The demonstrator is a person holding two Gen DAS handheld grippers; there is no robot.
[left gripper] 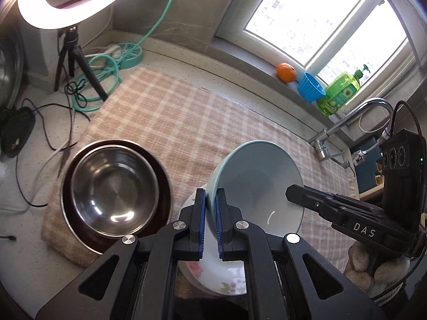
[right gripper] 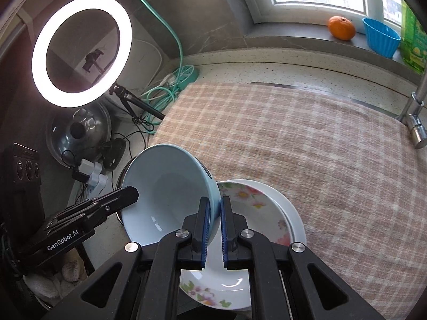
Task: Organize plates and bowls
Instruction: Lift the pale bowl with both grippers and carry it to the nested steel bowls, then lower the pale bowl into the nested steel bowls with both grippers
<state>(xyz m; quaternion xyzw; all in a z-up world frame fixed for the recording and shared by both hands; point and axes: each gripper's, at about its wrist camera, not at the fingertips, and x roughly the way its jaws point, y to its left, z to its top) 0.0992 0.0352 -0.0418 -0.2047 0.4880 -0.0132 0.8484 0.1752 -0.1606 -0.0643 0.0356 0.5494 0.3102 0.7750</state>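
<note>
A pale blue bowl [left gripper: 256,181] [right gripper: 165,186] hangs tilted above the checked cloth [left gripper: 186,122], gripped at opposite rims. My left gripper [left gripper: 210,194] [right gripper: 133,194] is shut on one edge of its rim. My right gripper [right gripper: 213,202] [left gripper: 290,194] is shut on the other edge. Right under the bowl lies a floral plate [left gripper: 213,280] [right gripper: 256,202] on a plain white plate [right gripper: 293,213]. To the left in the left wrist view, a steel bowl [left gripper: 114,189] sits nested in a dark dish [left gripper: 163,176].
A lit ring light [right gripper: 80,50] on a tripod [left gripper: 77,66], cables and a green hose [left gripper: 106,72] crowd the far left corner. A faucet [left gripper: 347,122] stands at the right. An orange [left gripper: 286,72], a blue cup [left gripper: 311,86] and a green bottle [left gripper: 339,93] line the windowsill.
</note>
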